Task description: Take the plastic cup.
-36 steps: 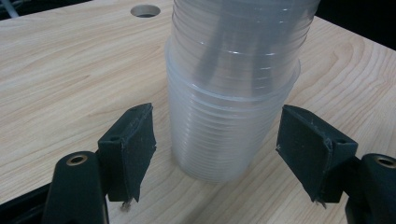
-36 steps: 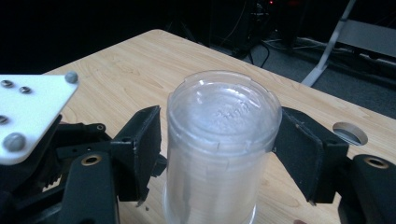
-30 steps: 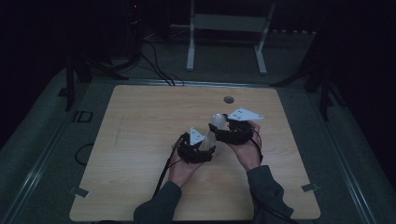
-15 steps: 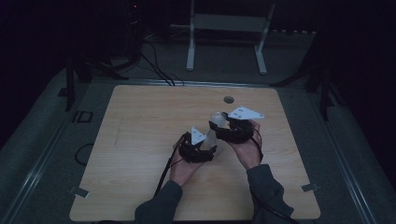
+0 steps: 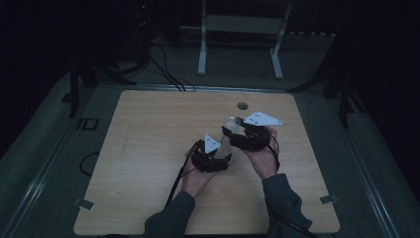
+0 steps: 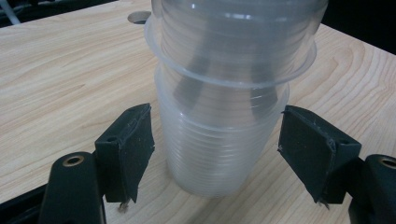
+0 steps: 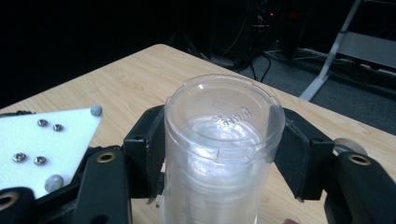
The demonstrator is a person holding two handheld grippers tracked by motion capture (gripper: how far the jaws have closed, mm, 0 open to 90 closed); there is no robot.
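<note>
Clear plastic cups [image 5: 229, 130] stand stacked mid-table between my two hands. My left gripper [image 5: 223, 148] brackets the lower cup [image 6: 219, 154], which rests on the wood. Its pads [image 6: 133, 149] sit just off the cup wall after its jaws have just been opening a little. My right gripper [image 5: 233, 130] reaches in from the right at the top of the stack. Its jaws have just been closing, and both pads [image 7: 149, 149] now press on the upper cup [image 7: 224, 140], whose flat base faces up.
The wooden table [image 5: 148, 148] has a round hole [image 5: 242, 105] near its far edge, behind the cups. A metal stand [image 5: 242, 25] and cables [image 5: 163, 64] lie on the dark floor beyond. Tape tabs [image 5: 82, 203] mark the near corners.
</note>
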